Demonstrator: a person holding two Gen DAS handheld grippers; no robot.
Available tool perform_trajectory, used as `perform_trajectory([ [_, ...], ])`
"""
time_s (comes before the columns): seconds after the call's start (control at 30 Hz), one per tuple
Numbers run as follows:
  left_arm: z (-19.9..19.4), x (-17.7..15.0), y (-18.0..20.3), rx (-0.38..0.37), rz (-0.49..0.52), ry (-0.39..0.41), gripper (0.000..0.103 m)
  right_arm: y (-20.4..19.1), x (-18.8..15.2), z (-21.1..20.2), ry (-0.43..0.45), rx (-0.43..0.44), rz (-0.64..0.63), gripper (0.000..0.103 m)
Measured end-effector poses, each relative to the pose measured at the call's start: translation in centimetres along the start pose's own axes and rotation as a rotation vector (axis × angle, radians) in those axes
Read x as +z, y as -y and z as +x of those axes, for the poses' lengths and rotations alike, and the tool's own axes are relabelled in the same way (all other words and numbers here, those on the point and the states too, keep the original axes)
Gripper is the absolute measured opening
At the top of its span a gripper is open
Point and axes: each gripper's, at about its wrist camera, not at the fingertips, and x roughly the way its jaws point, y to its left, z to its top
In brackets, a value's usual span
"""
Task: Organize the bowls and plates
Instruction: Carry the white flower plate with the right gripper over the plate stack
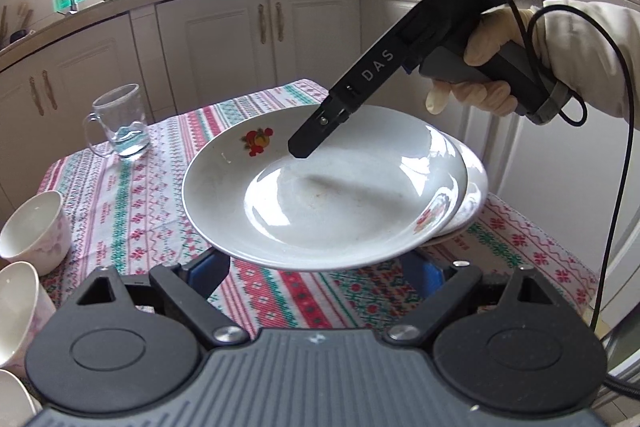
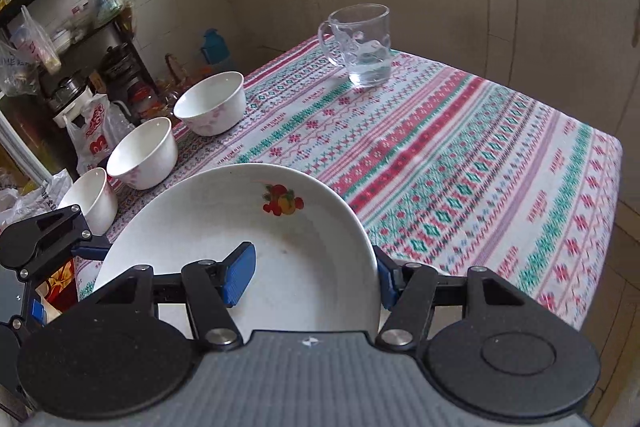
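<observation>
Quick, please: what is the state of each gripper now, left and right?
Left gripper: open, holding nothing; the plate hangs over it.
Right gripper: shut on the plate's rim, one pad inside, one outside.

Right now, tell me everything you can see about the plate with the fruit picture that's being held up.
The plate is white, glossy and shallow, ceramic by its look, with a red and orange fruit print on its rim at two spots and faint smudges in its well. It hangs tilted above the patterned tablecloth, not resting on it. The right gripper clamps its rim, one blue pad on top, one below. A second white plate peeks out underneath.
</observation>
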Motion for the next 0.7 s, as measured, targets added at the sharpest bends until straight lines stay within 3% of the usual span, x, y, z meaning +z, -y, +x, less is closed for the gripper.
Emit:
perform_trajectory([
  [0.7, 2.0, 0.8, 2.3, -0.06, 0.089, -0.02, 0.092, 2.8, -5.2, -2.4, 0.039, -0.039, 0.123, 0.067],
])
